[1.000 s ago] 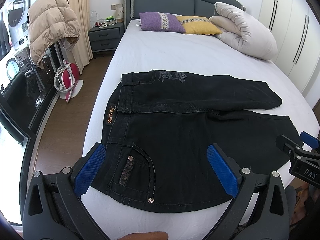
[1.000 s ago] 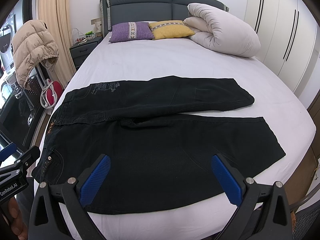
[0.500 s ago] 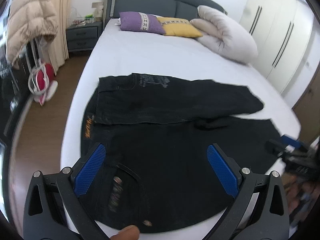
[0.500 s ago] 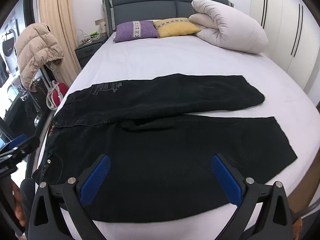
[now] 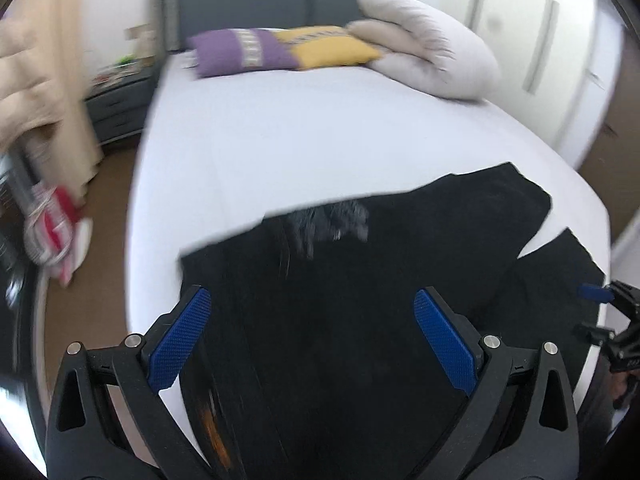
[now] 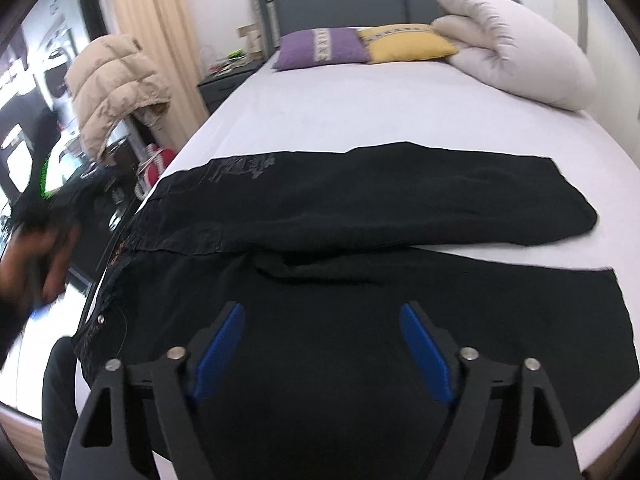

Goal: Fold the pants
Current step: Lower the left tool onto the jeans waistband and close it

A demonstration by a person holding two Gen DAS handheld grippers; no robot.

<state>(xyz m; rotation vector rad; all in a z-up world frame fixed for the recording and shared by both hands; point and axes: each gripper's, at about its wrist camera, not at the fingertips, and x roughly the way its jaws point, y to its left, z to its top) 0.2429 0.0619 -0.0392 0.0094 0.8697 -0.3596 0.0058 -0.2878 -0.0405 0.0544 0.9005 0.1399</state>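
Black pants (image 6: pixel 360 240) lie flat on the white bed (image 6: pixel 360 120), waist to the left, both legs running right, the far leg slightly apart from the near one. In the blurred left wrist view the pants (image 5: pixel 340 300) fill the lower middle. My left gripper (image 5: pixel 312 328) is open and empty above the waist end. My right gripper (image 6: pixel 322 340) is open, its jaws somewhat narrowed, empty above the near leg. The right gripper also shows at the right edge of the left wrist view (image 5: pixel 612 320).
A purple pillow (image 6: pixel 324 48), a yellow pillow (image 6: pixel 408 42) and a rolled white duvet (image 6: pixel 516 44) lie at the headboard. A beige jacket (image 6: pixel 116 84) hangs left of the bed, by a nightstand (image 6: pixel 224 84). White wardrobes (image 5: pixel 560 60) stand at the right.
My left gripper has swung forward and right over the waist, blurring its view. My right gripper has moved forward and lower over the near leg, its jaws narrowing a little.
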